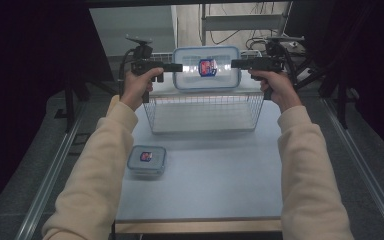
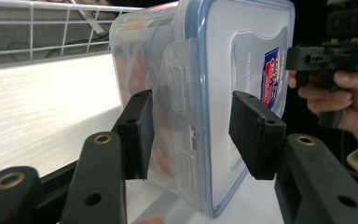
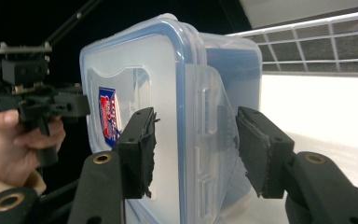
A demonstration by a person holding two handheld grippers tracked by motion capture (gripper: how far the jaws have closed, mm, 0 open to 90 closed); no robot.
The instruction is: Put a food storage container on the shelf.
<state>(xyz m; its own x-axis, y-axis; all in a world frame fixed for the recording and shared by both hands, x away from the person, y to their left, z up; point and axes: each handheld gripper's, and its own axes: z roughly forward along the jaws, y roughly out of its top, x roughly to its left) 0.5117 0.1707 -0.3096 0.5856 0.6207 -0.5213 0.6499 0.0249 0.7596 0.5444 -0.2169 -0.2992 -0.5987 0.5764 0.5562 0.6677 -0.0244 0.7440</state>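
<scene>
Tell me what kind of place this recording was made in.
Probably a lab or recording rig rather than a kitchen: a bare white table flanked by black curtains, with loose cables on the floor beyond the wire basket.

Two lidded plastic containers: one large container (image 1: 206, 68) between the jaws of both grippers, one small container (image 1: 147, 160) on the table, well apart from either pair of jaws. One wire basket (image 1: 203, 113), just below the jaws. Two grippers: left gripper (image 1: 176, 67), right gripper (image 1: 236, 63).

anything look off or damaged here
One thing: the black pad on the right tool looks frayed along its edge. The clear blue-rimmed lidded container looks intact over the white wire basket.
</scene>
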